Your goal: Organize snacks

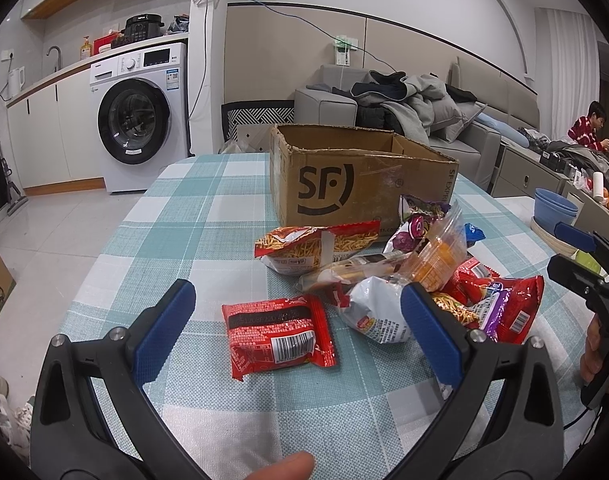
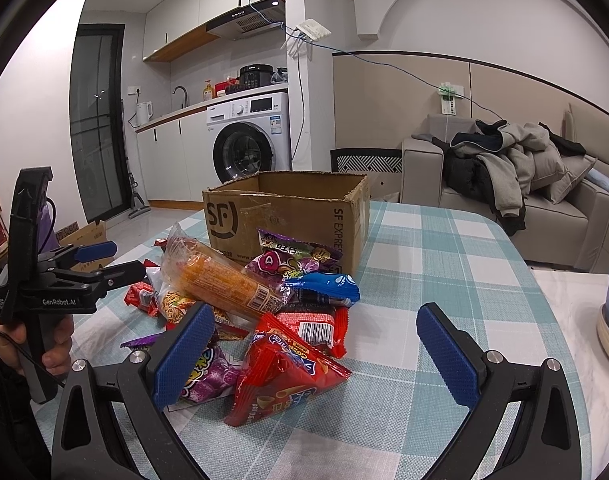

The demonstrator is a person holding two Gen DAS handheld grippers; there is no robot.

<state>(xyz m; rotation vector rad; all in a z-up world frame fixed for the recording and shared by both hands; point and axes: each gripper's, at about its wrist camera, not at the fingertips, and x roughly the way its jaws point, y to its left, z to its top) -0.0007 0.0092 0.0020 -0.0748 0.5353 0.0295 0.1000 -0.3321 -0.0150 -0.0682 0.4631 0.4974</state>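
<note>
The left gripper (image 1: 296, 320) hovers low over the near part of the checked tablecloth (image 1: 208, 208), its 2 blue pads spread wide with nothing between them but a red snack packet (image 1: 279, 334) lying flat on the cloth, barcode up, touched by neither pad. The right gripper (image 2: 314, 344) is also held low and level, jaws wide apart, its left pad (image 2: 184, 350) over the near edge of the snack pile and a red chip bag (image 2: 282, 376) lying between the fingers, not gripped. The pile (image 2: 248, 292) sits just in front of the open SF cardboard box (image 2: 288, 216), with an orange tube pack (image 2: 220, 280) resting on top. A hand (image 2: 44, 344) holds the left gripper's handle at the far left of the right wrist view.
</note>
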